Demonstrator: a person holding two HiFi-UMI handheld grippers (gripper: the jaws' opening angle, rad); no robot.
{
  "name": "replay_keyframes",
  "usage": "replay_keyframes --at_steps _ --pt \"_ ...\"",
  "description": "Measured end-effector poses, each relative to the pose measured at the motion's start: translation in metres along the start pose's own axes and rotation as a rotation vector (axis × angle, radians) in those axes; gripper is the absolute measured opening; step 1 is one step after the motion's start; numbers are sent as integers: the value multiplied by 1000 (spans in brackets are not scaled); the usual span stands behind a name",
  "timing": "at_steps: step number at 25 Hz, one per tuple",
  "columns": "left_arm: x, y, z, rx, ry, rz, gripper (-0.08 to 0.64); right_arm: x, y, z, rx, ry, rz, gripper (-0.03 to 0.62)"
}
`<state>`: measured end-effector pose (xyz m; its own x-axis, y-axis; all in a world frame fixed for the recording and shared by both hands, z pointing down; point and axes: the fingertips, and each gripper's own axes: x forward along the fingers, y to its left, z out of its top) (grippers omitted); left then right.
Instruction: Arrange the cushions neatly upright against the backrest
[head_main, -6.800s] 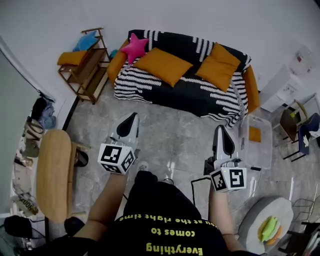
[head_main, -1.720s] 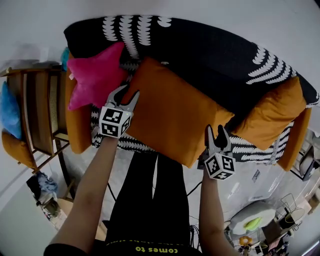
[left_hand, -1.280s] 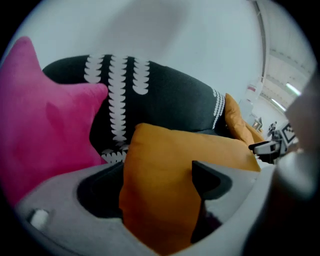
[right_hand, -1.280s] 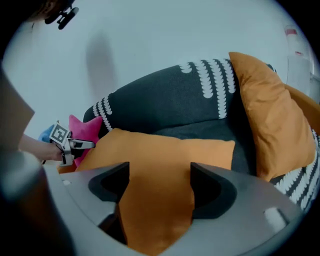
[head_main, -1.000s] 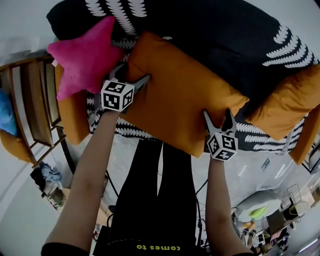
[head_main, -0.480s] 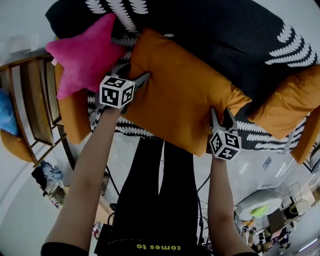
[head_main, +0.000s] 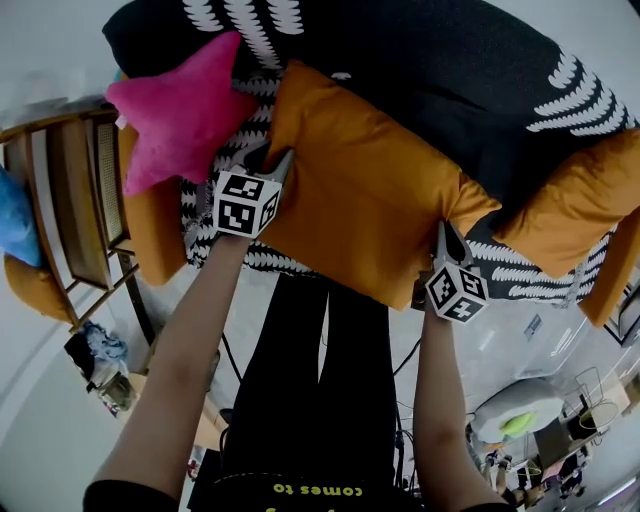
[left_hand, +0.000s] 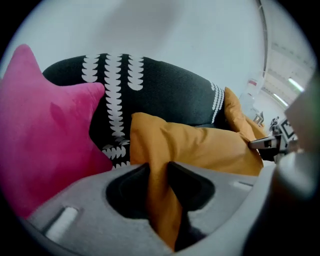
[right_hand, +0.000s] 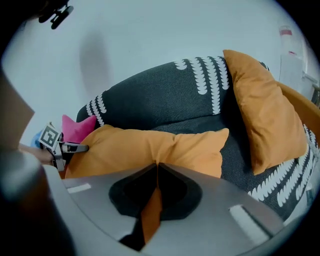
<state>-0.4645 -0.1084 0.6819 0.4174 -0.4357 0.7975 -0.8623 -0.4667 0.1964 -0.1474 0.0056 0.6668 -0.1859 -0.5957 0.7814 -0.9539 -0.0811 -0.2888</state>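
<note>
Jaws just closed: left gripper (head_main: 268, 160) and right gripper (head_main: 443, 238) each pinch fabric at a near corner of the orange cushion (head_main: 370, 190); judged best to raise both corners evenly, hinging on its far edge toward the backrest (head_main: 420, 70), since it lies flat on the sofa seat (right_hand: 239, 165), long axis left-right.

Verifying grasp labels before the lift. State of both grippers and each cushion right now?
middle orange cushion: lying on the seat, not upright.
left gripper: shut on its near edge, jaws just closed.
right gripper: shut on its near edge, jaws just closed.
right orange cushion: leaning upright against the backrest.
pink star cushion: propped against the backrest's left end.
</note>
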Motion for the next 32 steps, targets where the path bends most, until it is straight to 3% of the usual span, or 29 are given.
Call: replay_keyframes --at_steps 9,14,18,22,26,29,32 --pt "-35 -9 8 -8 -53 24 56 -24 11 14 -17 -63 1 19" --pt "-65 -14 21 -27 -127 40 35 -46 21 42 -11 -154 26 18" --pt "-86 -17 51 -51 -209 55 29 -58 25 95 -19 -270 59 18" --pt "-103 -14 102 -41 -331 82 29 -60 36 175 -54 -437 103 18" --pt "-103 3 148 0 -465 159 52 -49 44 240 -164 -579 130 18" --pt "-70 22 134 -12 -389 181 72 -10 41 242 -275 -534 90 20" --pt "-39 28 108 -5 -320 114 87 26 27 223 -294 -454 61 23"
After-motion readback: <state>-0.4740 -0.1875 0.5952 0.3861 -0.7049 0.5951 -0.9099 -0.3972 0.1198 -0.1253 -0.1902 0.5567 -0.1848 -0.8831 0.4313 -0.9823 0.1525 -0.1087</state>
